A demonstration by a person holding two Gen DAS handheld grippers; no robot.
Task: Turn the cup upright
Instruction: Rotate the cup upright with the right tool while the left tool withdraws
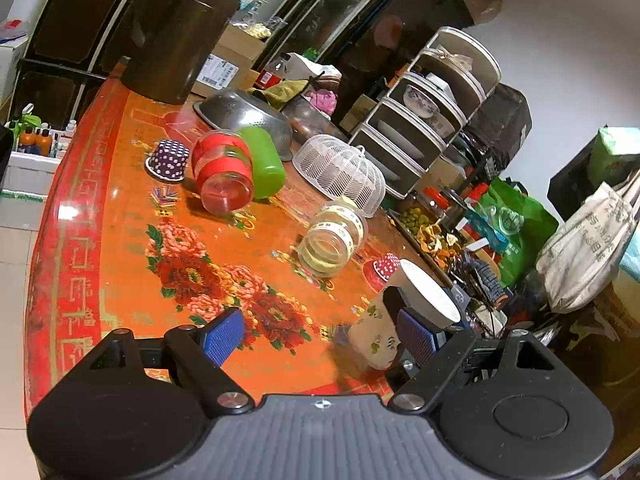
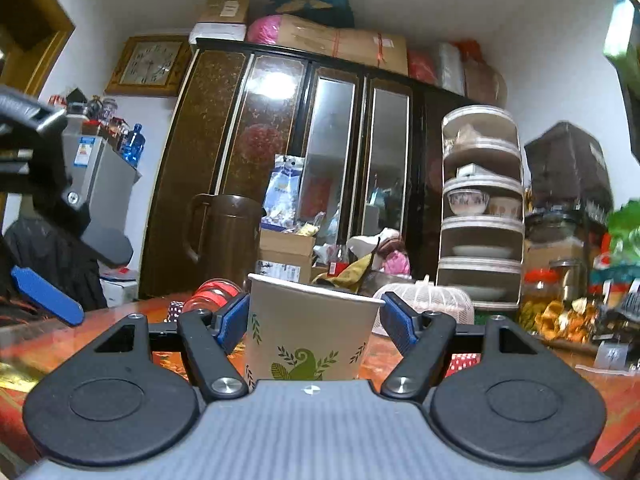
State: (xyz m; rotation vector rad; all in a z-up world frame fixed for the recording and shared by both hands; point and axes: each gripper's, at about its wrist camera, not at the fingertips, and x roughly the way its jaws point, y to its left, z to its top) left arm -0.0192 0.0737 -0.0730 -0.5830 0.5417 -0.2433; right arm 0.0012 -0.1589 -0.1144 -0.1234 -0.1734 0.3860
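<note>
Right tongs [image 2: 314, 318] straddle upright cup [image 2: 308, 332].

— Where was the right gripper [image 2: 314, 320]?

— Level and low, its blue pads [image 2: 234, 316] spread on either side of the paper cup [image 2: 308, 332], the rim between them.

— And the left gripper [image 1: 320, 338]?

— Left of the cup, tilted downward, jaws wide apart with nothing between them.

Bare tabletop [image 1: 120, 280] lies left of the paper cup [image 1: 374, 332]; jars [image 1: 332, 240] crowd beyond.
</note>
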